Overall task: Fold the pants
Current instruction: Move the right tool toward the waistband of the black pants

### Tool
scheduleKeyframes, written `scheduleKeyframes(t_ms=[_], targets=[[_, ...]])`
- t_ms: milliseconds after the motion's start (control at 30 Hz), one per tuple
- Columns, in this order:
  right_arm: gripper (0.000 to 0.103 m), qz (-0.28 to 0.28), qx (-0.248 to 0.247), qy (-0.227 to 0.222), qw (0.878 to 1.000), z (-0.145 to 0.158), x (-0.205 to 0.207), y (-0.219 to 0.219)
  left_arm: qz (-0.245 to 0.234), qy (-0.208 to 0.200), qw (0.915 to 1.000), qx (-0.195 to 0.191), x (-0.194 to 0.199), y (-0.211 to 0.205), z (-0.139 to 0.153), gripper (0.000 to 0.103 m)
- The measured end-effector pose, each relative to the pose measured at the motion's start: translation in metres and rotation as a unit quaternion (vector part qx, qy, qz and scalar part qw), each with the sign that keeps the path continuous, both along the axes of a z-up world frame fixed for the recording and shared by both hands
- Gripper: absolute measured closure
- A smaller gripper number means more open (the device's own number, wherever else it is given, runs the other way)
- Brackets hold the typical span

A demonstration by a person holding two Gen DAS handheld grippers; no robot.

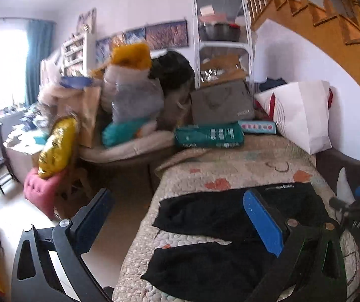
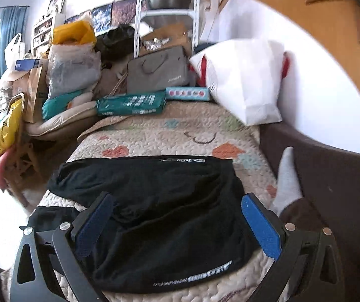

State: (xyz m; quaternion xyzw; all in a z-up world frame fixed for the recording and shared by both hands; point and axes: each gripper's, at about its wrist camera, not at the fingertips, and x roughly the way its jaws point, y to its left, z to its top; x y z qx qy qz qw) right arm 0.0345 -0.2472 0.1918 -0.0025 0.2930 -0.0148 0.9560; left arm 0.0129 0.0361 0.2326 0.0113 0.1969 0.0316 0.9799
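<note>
Across the lower half of both frames, the black pants (image 2: 152,216) lie spread on the quilt (image 2: 159,136), legs apart at lower left. Left gripper (image 1: 177,226) and right gripper (image 2: 177,226) both hover with fingers apart, holding nothing. Pinching quilt along with cloth could drag everything; one leg near the edge may slide off.
</note>
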Motion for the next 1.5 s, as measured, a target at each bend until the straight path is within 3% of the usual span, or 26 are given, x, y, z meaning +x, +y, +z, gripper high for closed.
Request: scheduleKeyframes(t_ms=[233, 433, 700, 867, 1167, 1300, 1500], targets=[[0.000, 0.022, -0.045, 0.057, 0.997, -0.010, 0.071, -0.029, -0.005, 0.089, 0.9957, -0.023, 0.089, 0.027, -0.041, 0.000], [0.000, 0.018, -0.041, 0.095, 0.995, -0.024, 0.128, -0.056, 0.002, 0.148, 0.9877, -0.051, 0.150, 0.056, -0.079, 0.000], [0.000, 0.032, -0.065, 0.137, 0.988, -0.065, 0.189, -0.068, 0.009, 0.193, 0.9780, -0.078, 0.201, 0.087, -0.123, 0.000], [0.000, 0.039, -0.045, 0.163, 0.985, -0.087, 0.221, -0.076, 0.005, 0.221, 0.9713, -0.088, 0.235, 0.110, -0.146, 0.000], [0.000, 0.098, -0.037, 0.186, 0.977, -0.100, 0.269, -0.065, 0.005, 0.245, 0.9630, -0.112, 0.297, 0.141, -0.175, 0.000], [0.000, 0.132, -0.034, 0.197, 0.971, -0.106, 0.291, -0.055, -0.021, 0.258, 0.9553, -0.143, 0.316, 0.135, -0.190, 0.000], [0.001, 0.139, -0.048, 0.206, 0.967, -0.118, 0.320, -0.056, -0.071, 0.279, 0.9494, -0.126, 0.330, 0.106, -0.206, 0.000]])
